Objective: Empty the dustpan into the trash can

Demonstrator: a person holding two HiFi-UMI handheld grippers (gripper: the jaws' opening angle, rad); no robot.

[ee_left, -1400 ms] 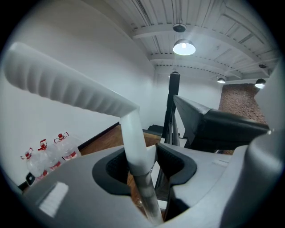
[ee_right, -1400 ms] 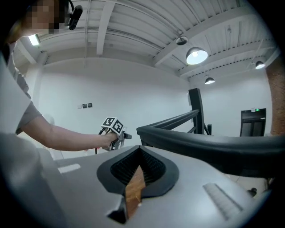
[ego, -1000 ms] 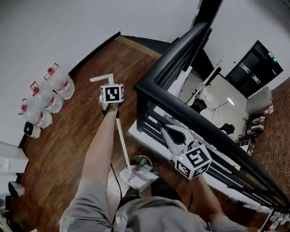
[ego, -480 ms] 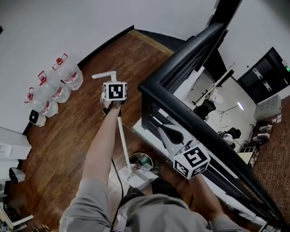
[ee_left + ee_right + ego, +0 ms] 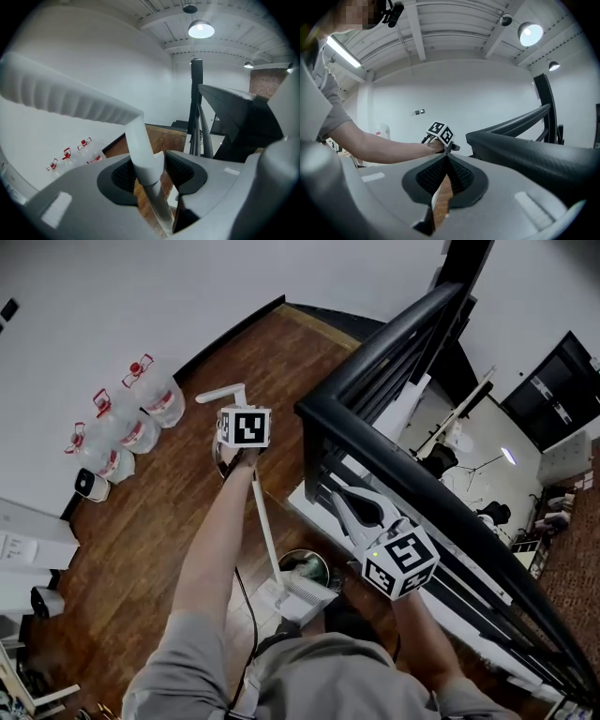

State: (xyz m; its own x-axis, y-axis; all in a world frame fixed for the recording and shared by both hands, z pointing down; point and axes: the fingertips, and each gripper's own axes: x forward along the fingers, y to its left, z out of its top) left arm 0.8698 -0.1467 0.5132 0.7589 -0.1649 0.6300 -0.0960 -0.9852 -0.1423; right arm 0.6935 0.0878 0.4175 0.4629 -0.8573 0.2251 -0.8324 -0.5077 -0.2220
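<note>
Head view: the left gripper (image 5: 236,444) is clamped on the upper end of the dustpan handle (image 5: 266,526). The left gripper view confirms both pads pressing the white tube. The dustpan (image 5: 300,594) hangs low at the near rim of the trash can (image 5: 317,561), on the wooden floor (image 5: 141,521) left of the black railing (image 5: 394,460). The right gripper (image 5: 341,501) is closed and empty beside the railing.

Dark wooden floor (image 5: 141,521) meets a white wall (image 5: 141,296) toward twelve o'clock, with clear water jugs (image 5: 136,432) at ten o'clock. A black railing (image 5: 394,345) runs from one toward five o'clock. A round ceiling lamp (image 5: 201,29) glows overhead.
</note>
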